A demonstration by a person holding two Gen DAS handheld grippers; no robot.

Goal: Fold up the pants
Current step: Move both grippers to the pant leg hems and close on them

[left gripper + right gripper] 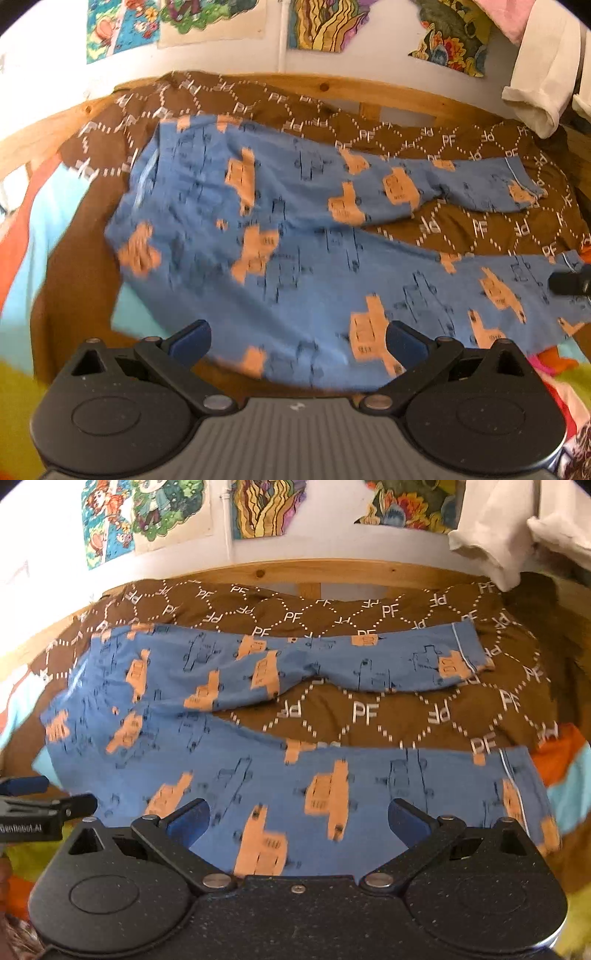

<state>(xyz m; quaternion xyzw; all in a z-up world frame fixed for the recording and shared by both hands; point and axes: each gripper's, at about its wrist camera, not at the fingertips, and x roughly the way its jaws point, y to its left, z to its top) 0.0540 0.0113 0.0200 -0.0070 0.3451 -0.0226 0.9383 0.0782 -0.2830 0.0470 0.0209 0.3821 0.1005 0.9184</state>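
The blanket (369,709), brown and printed "PF" all over, carries the pants (258,775), spread flat with the long axis running left to right, waistband left, legs splayed right. Both grippers hang over the near leg, empty and spread wide: left gripper (297,338) nearer the waist, right gripper (297,818) nearer the cuff (517,775).

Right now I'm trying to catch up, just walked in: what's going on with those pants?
A person holds a gripper in each hand over blue pants printed with orange trucks, spread flat on a brown blanket. The two legs lie apart, unfolded. The left gripper and right gripper are both open above the near leg, gripping nothing. No fold has been made yet.
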